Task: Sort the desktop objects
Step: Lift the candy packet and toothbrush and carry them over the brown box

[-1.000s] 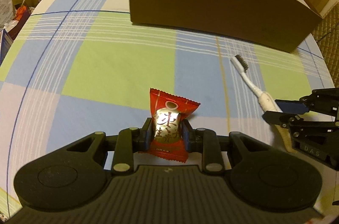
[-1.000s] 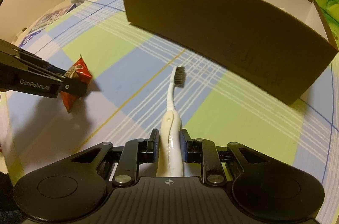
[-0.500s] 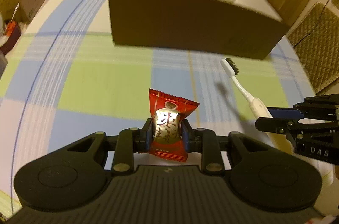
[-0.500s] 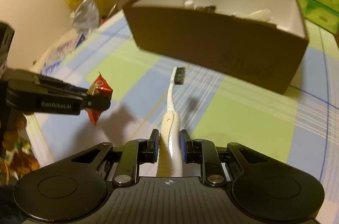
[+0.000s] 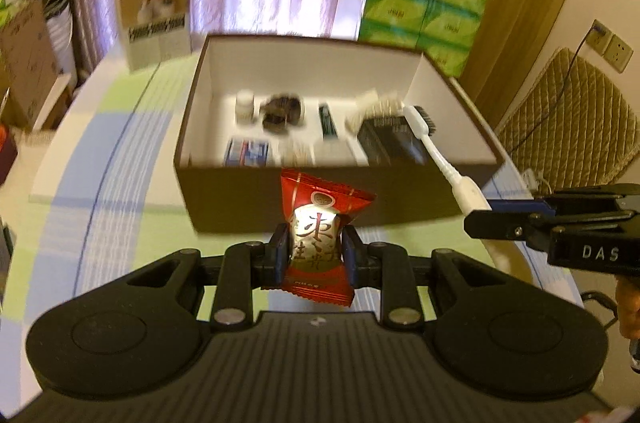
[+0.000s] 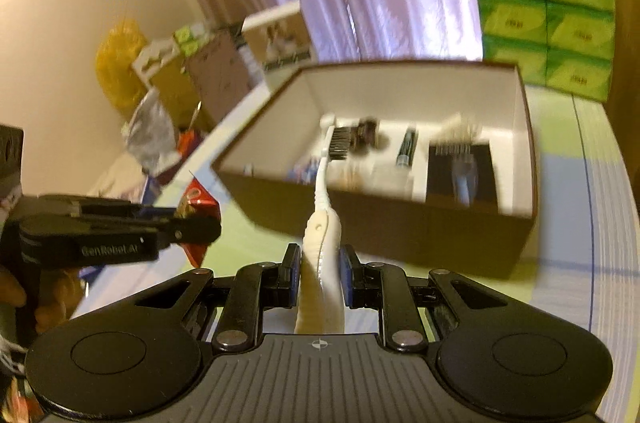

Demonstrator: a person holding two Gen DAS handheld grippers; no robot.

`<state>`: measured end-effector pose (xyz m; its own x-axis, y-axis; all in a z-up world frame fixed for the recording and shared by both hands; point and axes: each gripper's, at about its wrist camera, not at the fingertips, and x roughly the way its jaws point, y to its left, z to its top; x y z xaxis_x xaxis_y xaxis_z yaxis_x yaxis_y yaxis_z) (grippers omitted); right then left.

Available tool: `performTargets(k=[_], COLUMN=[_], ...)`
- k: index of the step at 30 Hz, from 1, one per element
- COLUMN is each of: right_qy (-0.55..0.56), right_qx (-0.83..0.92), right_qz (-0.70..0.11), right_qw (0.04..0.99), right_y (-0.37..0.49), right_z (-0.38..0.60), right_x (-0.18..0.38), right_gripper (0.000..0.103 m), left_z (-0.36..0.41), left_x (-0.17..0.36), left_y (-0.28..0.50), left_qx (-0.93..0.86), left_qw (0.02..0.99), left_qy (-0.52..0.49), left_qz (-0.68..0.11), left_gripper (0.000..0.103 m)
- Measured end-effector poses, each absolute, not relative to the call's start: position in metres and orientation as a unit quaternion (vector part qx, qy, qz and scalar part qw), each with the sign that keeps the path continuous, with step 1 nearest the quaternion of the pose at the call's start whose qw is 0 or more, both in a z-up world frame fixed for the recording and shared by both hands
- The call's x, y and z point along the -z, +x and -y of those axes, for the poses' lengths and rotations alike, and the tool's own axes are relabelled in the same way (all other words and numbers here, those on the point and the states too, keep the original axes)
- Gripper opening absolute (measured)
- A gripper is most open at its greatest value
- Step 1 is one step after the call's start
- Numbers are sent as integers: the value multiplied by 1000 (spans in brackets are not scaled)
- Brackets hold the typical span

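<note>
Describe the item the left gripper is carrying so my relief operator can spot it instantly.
Find the big brown cardboard box on the checked tablecloth; just in front of its near wall, the left gripper is shut on a red candy packet. Its shiny red wrapper with a gold panel of characters is unlike the white toothbrush clamped in the right gripper.

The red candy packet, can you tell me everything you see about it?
The shiny red foil candy packet has crimped, zigzag ends, a shiny pale middle with red characters, and a small round emblem near the top. It stands upright, pinched at its middle between the black fingers of the left gripper, and is lifted off the checked tablecloth, just short of the brown cardboard box. Only the fingers touch it.
</note>
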<state>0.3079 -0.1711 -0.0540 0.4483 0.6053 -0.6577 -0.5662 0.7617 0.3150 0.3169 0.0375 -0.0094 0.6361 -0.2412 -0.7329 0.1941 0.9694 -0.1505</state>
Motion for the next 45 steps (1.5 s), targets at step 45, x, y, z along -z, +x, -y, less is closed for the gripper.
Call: performTargets(k=[45], right_qy=[22], right_qx=[-239], right_qz=[-491], right_qw=[837], right_y=[516], right_z=[117], right_x=[107], right_gripper=[17], left_z=[-29], left_x=[82], left_y=[555], left_qx=[121], left_qw=[857], left_qy=[-7], left_qz=[-501], left_gripper=[23])
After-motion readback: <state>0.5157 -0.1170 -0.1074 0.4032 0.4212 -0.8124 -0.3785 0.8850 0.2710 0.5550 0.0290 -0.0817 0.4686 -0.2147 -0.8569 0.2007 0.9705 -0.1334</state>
